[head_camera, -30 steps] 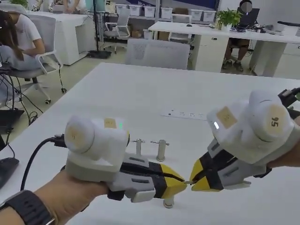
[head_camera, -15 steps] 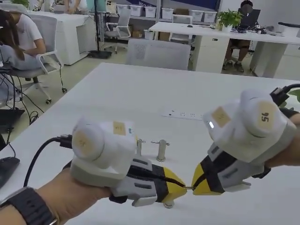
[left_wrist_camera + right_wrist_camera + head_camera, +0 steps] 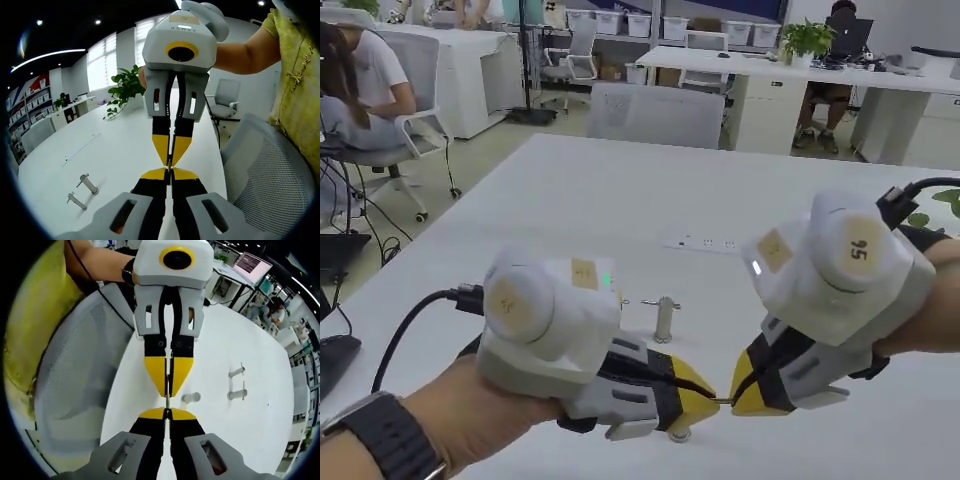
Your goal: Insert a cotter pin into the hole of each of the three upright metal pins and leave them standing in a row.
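My left gripper (image 3: pixel 705 392) and right gripper (image 3: pixel 735 398) meet tip to tip low over the white table (image 3: pixel 620 190). Both are shut on a thin cotter pin (image 3: pixel 721 401) that bridges the small gap between them. In the left gripper view the cotter pin (image 3: pixel 169 164) runs from my own jaws up into the right gripper (image 3: pixel 171 152). Beyond them one upright metal pin (image 3: pixel 664 318) carries a cross wire near its top. A second metal pin (image 3: pixel 236 372) with a cross wire stands beside it. A bare third pin (image 3: pixel 191 397) stands just under the tips.
A white power strip (image 3: pixel 710 243) lies further back on the table. A grey chair (image 3: pixel 655 115) stands at the table's far edge, and a mesh chair (image 3: pixel 270 175) is close to me. A person sits at the far left (image 3: pixel 360 70).
Both grippers have sunk a little toward the table, staying tip to tip on the cotter pin. The left gripper's body now covers the left upright pin in the head view.
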`<state>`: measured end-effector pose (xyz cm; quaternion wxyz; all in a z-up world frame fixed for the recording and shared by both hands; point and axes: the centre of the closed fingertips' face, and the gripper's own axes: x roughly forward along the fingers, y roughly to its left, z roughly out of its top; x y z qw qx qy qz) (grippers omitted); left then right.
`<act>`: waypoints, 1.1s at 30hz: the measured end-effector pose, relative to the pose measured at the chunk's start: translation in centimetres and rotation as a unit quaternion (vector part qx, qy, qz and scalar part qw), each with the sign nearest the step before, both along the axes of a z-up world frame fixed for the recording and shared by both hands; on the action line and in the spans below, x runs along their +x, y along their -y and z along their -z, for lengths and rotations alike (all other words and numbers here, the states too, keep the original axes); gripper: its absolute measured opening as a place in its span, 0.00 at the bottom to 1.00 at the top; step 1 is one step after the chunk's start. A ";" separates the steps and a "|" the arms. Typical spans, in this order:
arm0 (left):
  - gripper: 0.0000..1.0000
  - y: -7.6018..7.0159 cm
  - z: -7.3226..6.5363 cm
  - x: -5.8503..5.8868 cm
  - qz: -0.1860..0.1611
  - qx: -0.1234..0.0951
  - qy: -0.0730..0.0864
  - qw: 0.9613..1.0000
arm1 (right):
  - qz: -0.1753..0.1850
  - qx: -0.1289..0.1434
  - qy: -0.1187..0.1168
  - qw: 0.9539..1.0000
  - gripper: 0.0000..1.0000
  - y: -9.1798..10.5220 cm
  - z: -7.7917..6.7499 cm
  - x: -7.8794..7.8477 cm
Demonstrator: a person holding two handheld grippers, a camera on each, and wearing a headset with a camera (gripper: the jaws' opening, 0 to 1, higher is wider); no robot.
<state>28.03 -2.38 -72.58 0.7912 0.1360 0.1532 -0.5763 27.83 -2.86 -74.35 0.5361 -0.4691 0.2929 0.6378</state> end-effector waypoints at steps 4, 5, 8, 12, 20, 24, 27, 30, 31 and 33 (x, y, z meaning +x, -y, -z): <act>0.01 0.1 0.1 0.2 0.001 0.003 0.015 1.000 | 0.011 -0.004 -0.001 1.000 0.02 0.1 0.1 0.1; 0.01 0.1 0.2 0.2 0.000 0.003 0.014 1.000 | 0.013 -0.005 -0.002 1.000 0.02 0.1 0.2 0.1; 0.02 0.1 0.2 0.3 0.000 0.000 0.016 1.000 | 0.019 -0.005 -0.005 1.000 0.01 0.2 0.2 0.2; 0.11 0.2 0.2 0.4 -0.003 -0.006 0.014 1.000 | 0.025 -0.003 -0.007 1.000 0.01 0.3 0.3 0.2; 0.26 -0.2 0.4 1.2 -0.023 -0.002 0.012 1.000 | 0.035 -0.002 -0.006 0.999 0.02 0.9 0.4 0.4; 0.29 -1.1 0.8 2.5 -0.054 0.003 0.014 0.998 | 0.043 -0.003 -0.007 0.999 0.02 1.5 0.5 0.7; 0.30 -1.5 1.3 3.2 -0.073 0.003 0.009 0.997 | 0.047 -0.004 -0.006 0.999 0.02 1.9 0.5 0.8; 0.30 -1.8 2.7 3.9 -0.087 0.021 0.005 0.996 | 0.053 -0.005 -0.005 0.999 0.02 2.4 0.5 1.1; 0.30 -1.8 3.2 4.0 -0.090 0.028 0.001 0.996 | 0.055 -0.007 -0.005 0.998 0.02 2.5 0.6 1.1; 0.30 -1.8 3.8 4.2 -0.092 0.032 -0.002 0.995 | 0.058 -0.006 -0.004 0.998 0.02 2.9 0.6 1.3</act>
